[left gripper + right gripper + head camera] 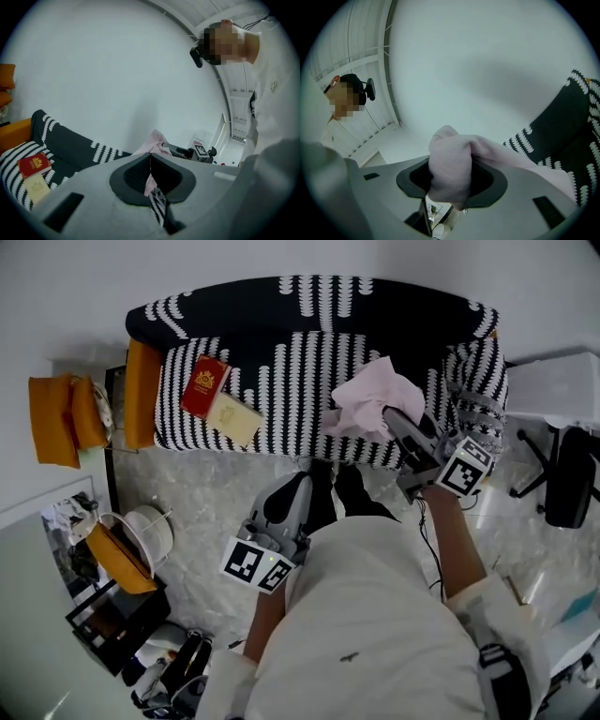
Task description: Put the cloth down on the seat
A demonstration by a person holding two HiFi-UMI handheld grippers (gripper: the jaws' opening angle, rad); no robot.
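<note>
A crumpled pink cloth hangs over the right part of the black-and-white patterned sofa seat. My right gripper is shut on it. In the right gripper view the cloth bulges out between the jaws of that gripper and drapes off to the right. My left gripper is lower, in front of the sofa's front edge, and holds nothing. In the left gripper view the tips of the left gripper meet, and the cloth shows beyond them.
A red book and a cream book lie on the left part of the seat. Orange cushions sit at far left. An orange bag stands on the floor at lower left. An office chair stands at right.
</note>
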